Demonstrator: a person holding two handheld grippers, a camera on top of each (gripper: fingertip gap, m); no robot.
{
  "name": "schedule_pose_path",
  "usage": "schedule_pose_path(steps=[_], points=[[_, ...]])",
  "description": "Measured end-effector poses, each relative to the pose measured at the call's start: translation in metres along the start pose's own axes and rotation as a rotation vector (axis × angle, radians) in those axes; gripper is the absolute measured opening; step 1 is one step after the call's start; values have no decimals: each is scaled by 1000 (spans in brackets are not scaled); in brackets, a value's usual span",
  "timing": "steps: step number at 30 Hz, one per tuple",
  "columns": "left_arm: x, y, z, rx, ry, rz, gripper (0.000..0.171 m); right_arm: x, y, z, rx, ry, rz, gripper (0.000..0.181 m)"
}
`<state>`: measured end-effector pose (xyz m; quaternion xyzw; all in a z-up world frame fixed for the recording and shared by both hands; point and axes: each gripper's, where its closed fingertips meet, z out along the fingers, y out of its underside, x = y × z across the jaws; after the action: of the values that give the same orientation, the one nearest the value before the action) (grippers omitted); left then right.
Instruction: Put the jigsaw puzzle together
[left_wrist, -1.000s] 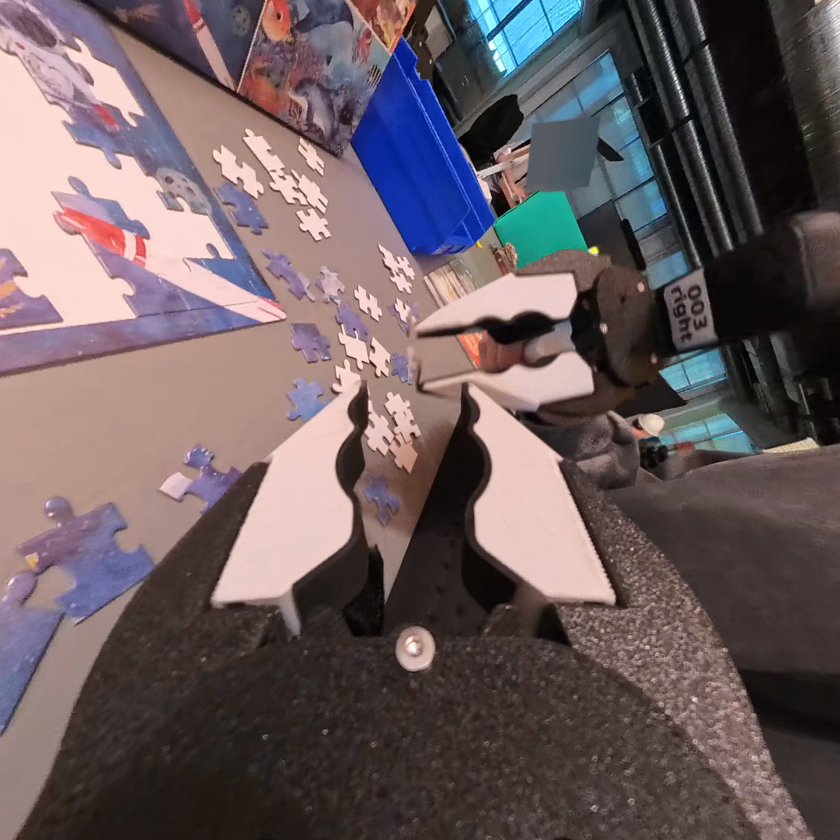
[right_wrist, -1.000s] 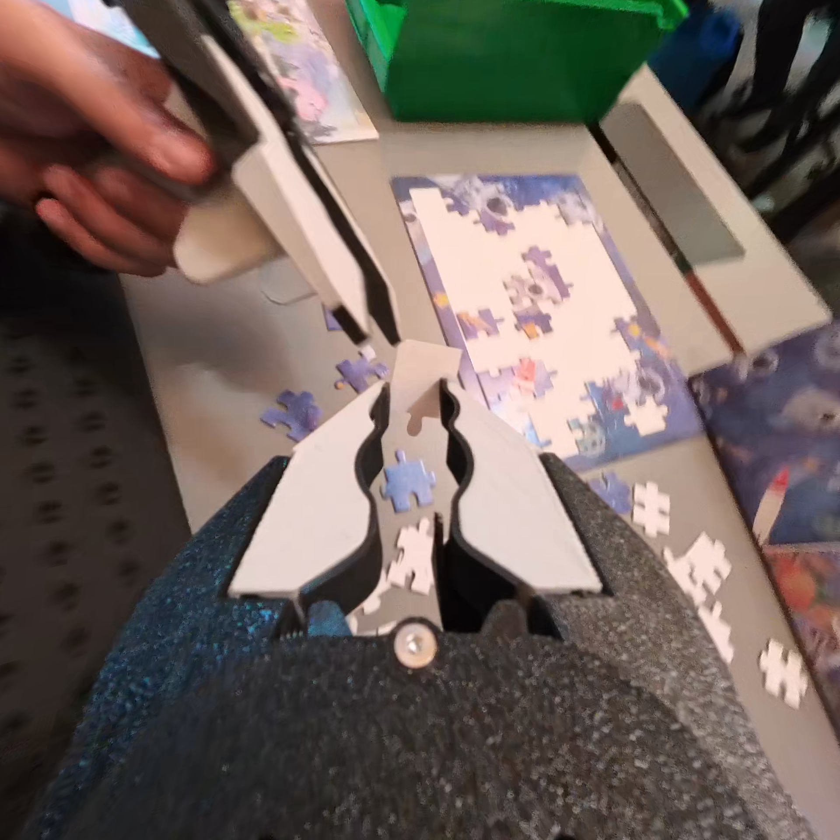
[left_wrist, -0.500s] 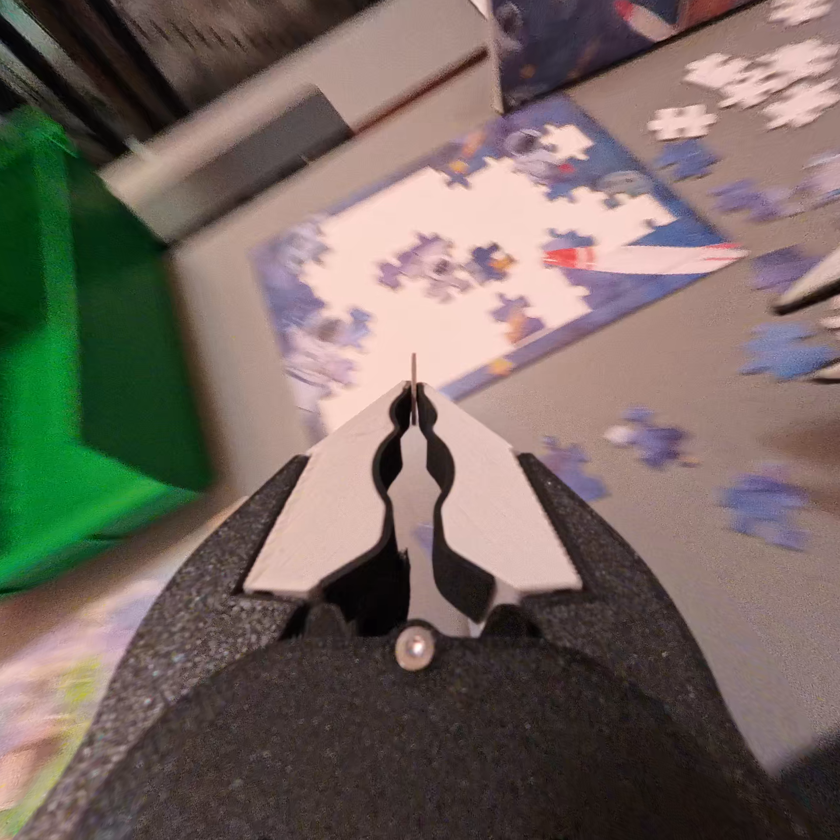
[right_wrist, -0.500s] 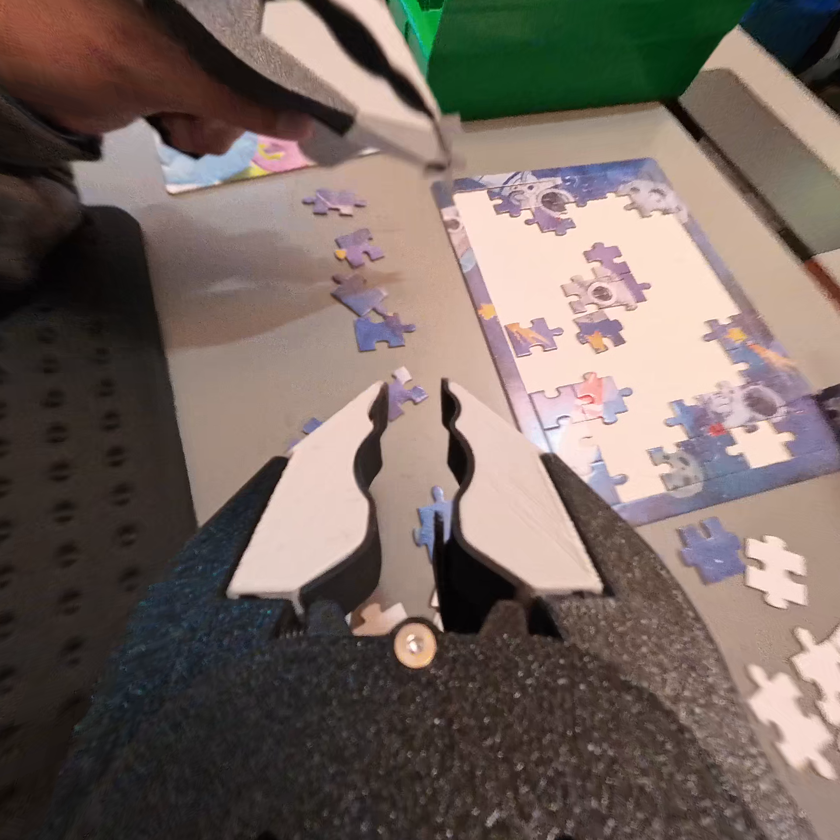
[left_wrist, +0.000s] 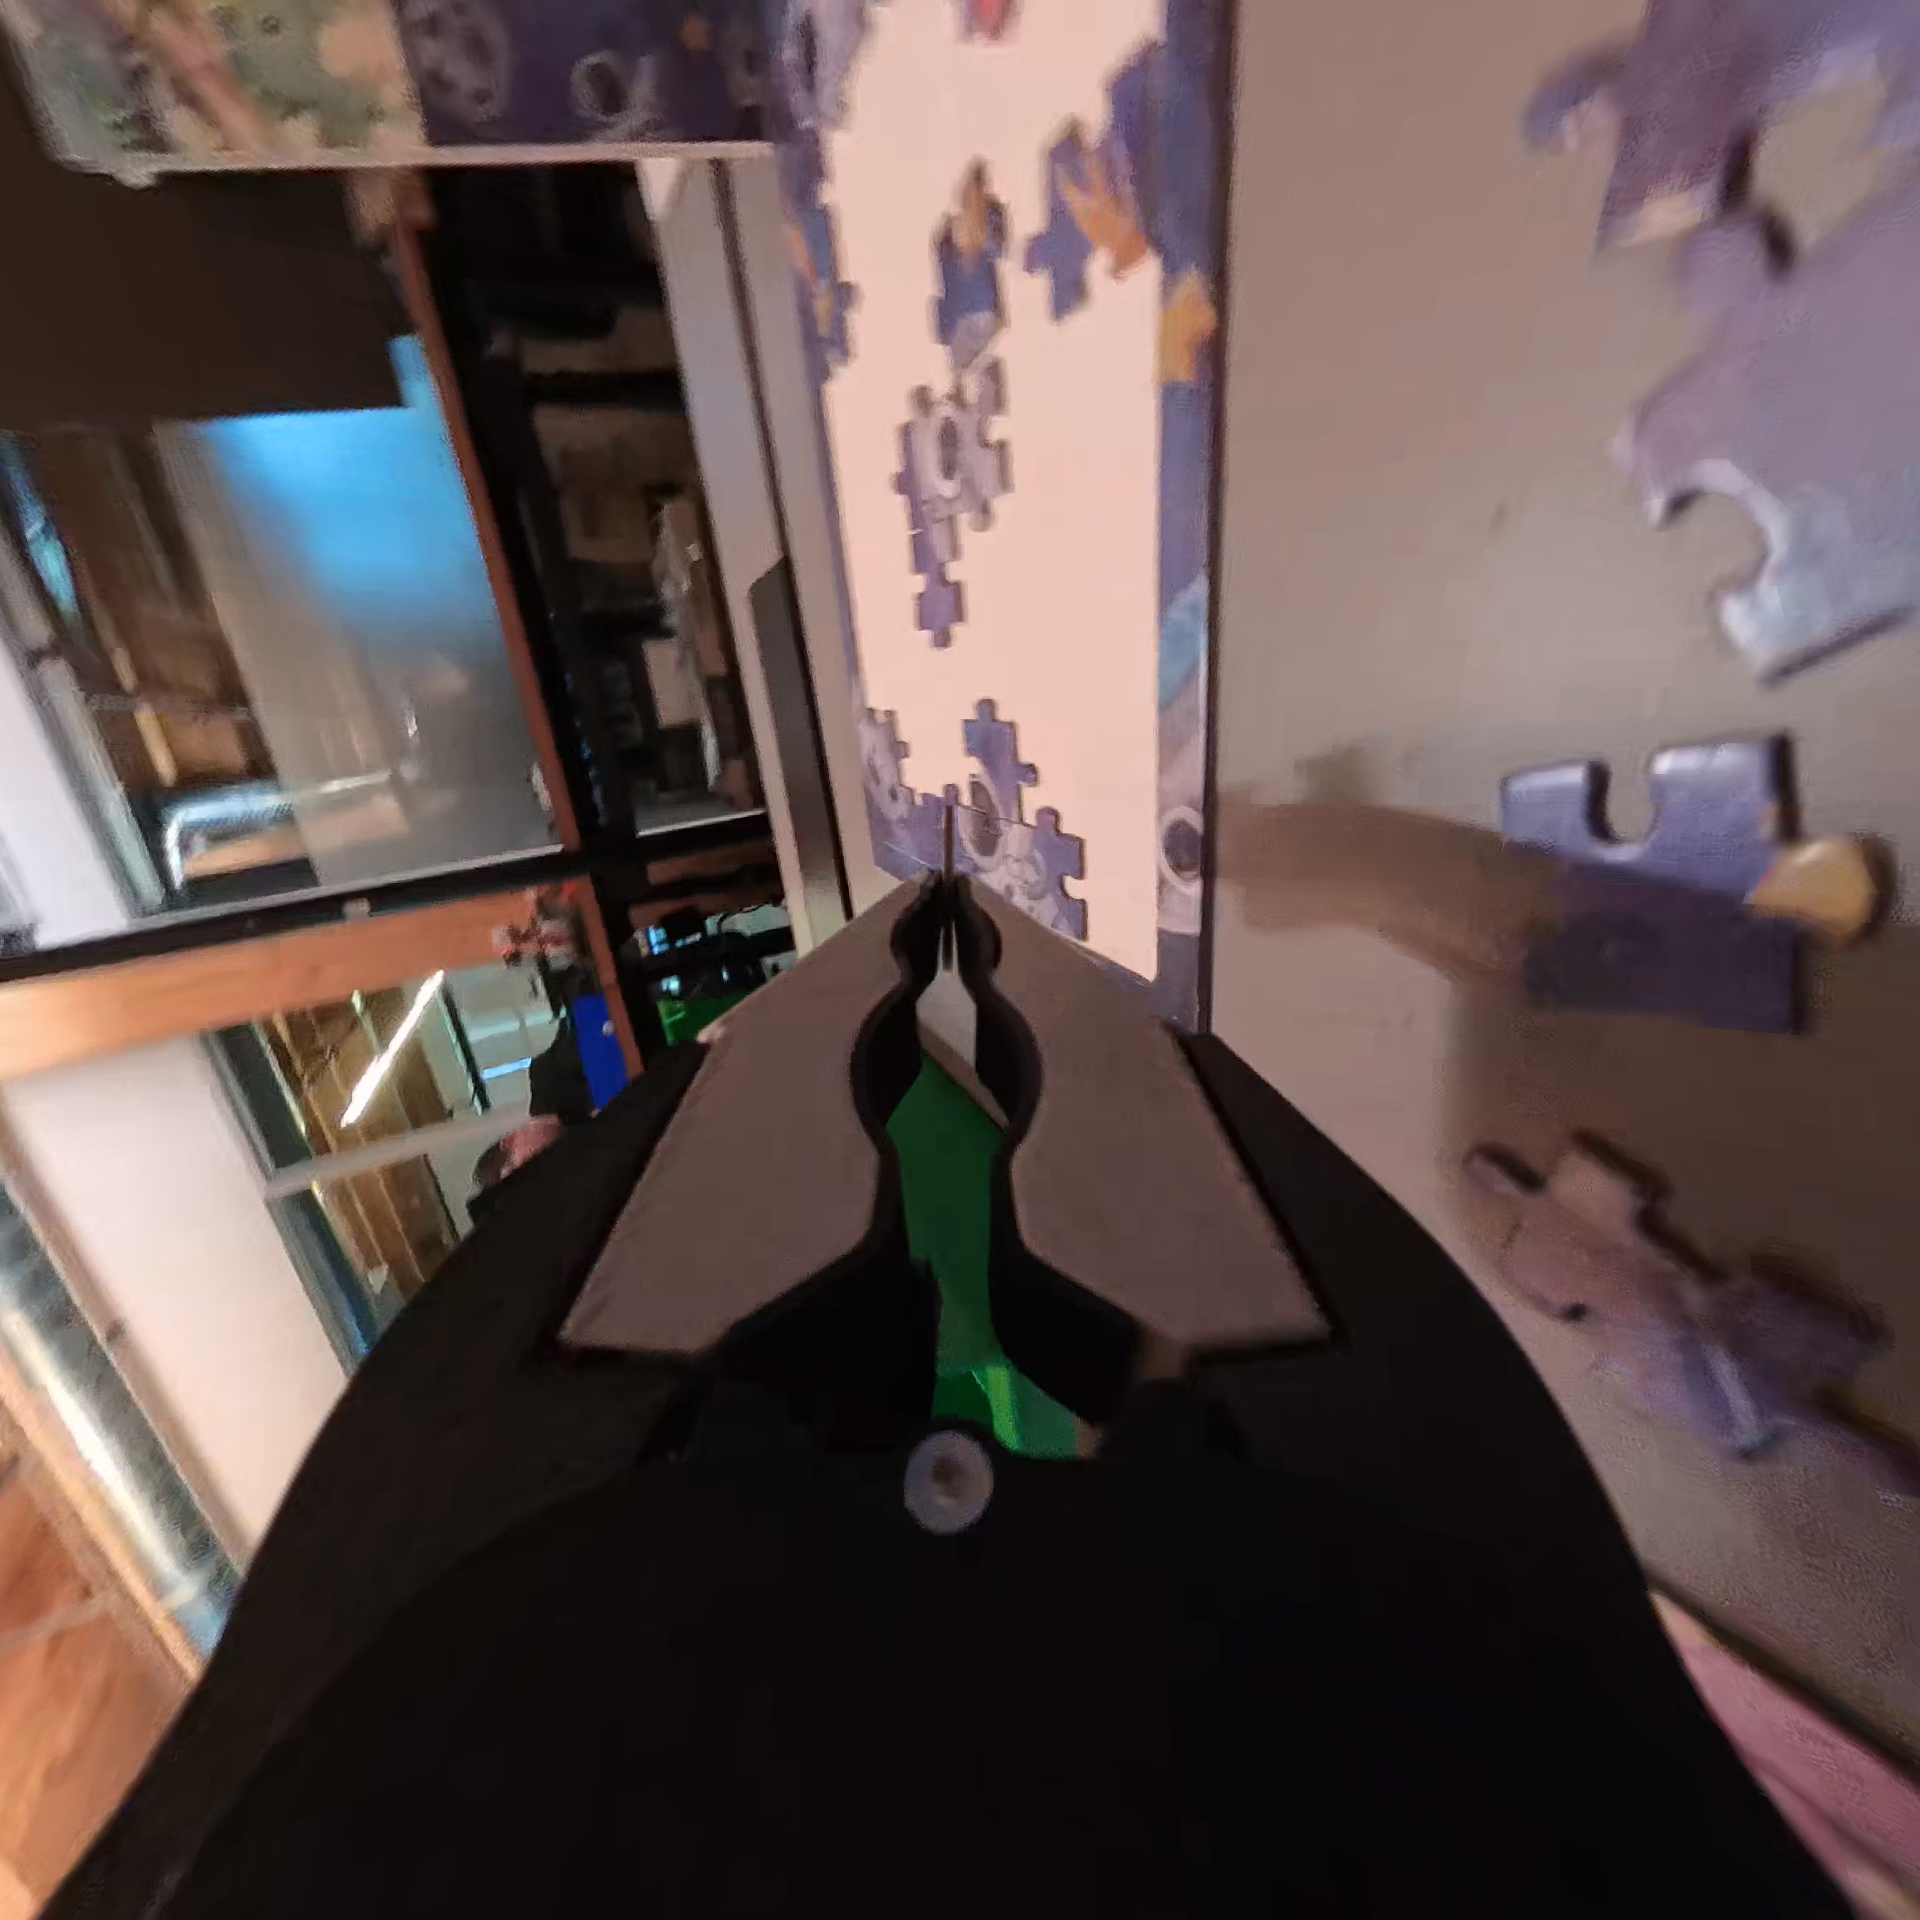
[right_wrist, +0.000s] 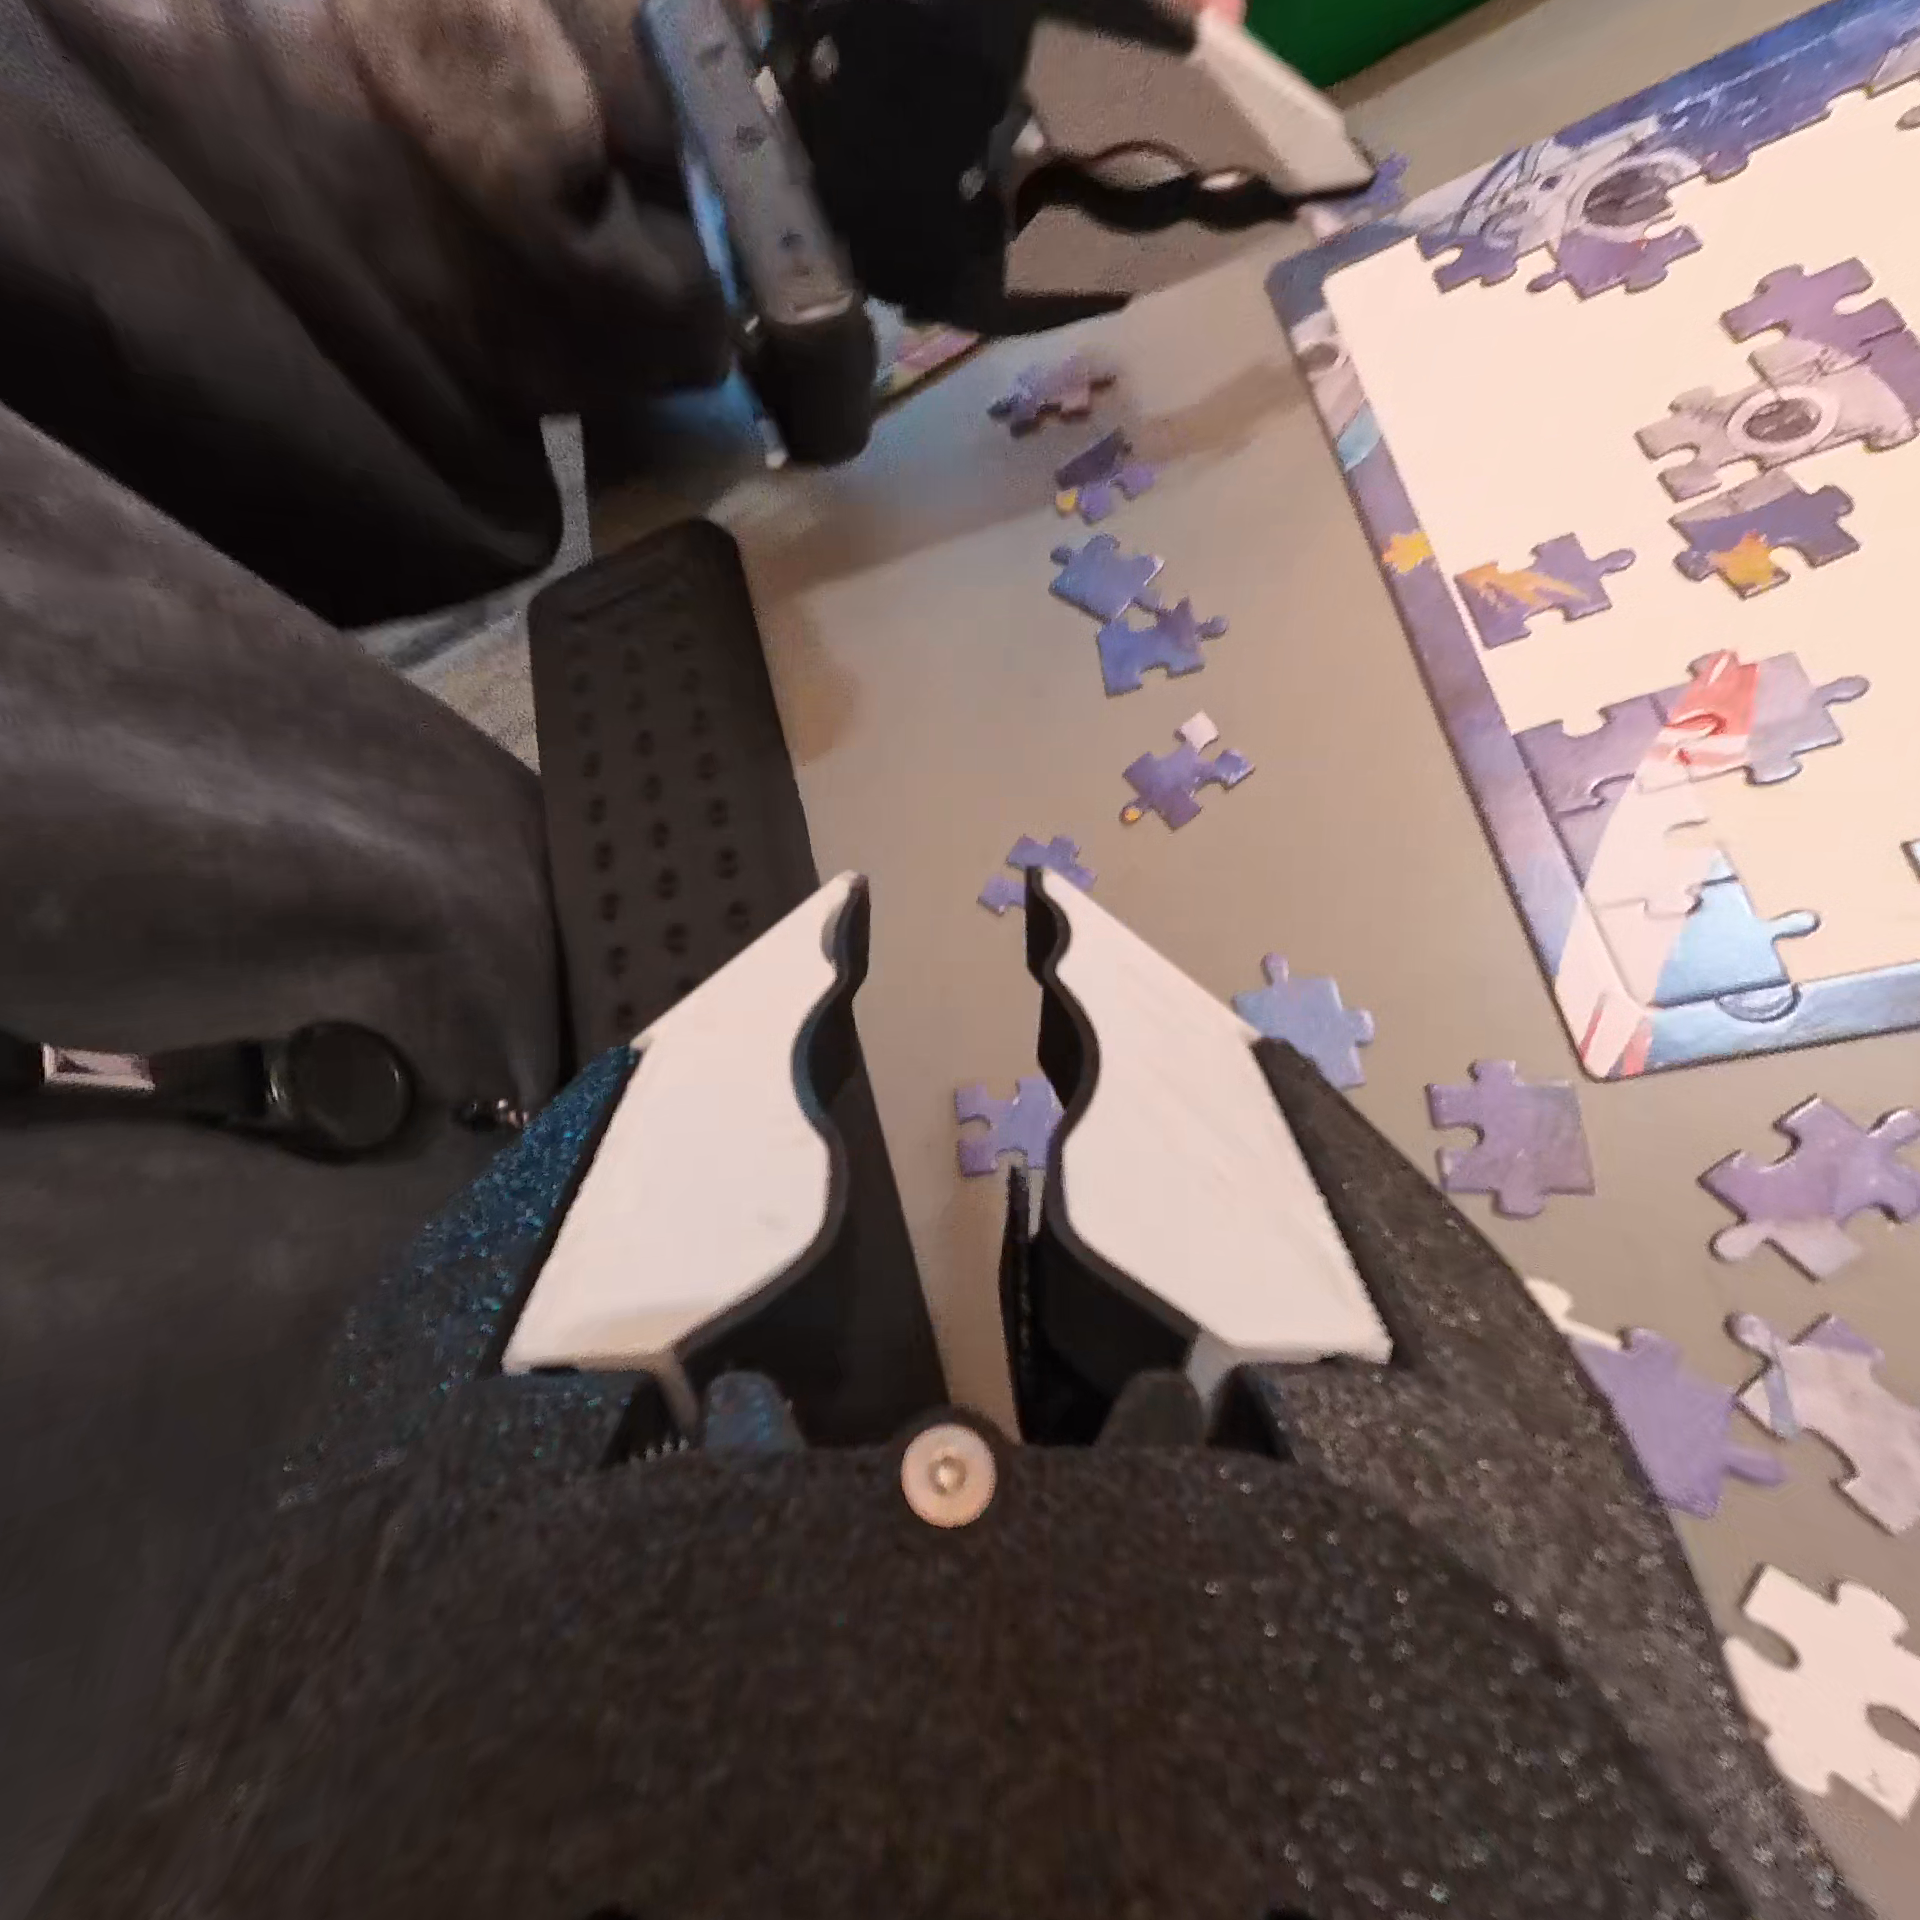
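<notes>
1. Left gripper (left_wrist: 948, 902) observed pinched together on a thin flat cardboard puzzle piece (left_wrist: 948, 847), seen edge-on as a dark sliver past the tips. Edge grip judged deliberate: keeps the piece's face free for laying flat.
2. Held piece found in front of the blue-bordered puzzle board with white unfilled centre (left_wrist: 1188, 582), near a cluster of seated blue pieces (left_wrist: 1003, 831); likely aimed at that region. Contact with the board could not be told.
3. Right gripper (right_wrist: 948, 894) noted with fingers apart, holding nothing, low over the grey tabletop (right_wrist: 914, 665). Probably parked there to fetch another piece.
4. Loose blue jigsaw pieces (right_wrist: 1184, 774) scattered beside the board (right_wrist: 1455, 613), some white-side up (right_wrist: 1823, 1688); spread out, presumably for single picking.
5. Board mostly unfilled; task judged early.
</notes>
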<state>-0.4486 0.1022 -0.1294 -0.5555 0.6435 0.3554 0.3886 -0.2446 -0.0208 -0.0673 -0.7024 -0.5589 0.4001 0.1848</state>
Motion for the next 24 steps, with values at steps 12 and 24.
schedule_pose_path(steps=[12, 24], points=[[9, 13, 30, 51, 151, 104, 1, -16, 23, 17, 51, -50, 106, 31], [-49, -38, -39, 249, -387, 269, 0, -31, -7, -69, -11, -60, 160, 38]])
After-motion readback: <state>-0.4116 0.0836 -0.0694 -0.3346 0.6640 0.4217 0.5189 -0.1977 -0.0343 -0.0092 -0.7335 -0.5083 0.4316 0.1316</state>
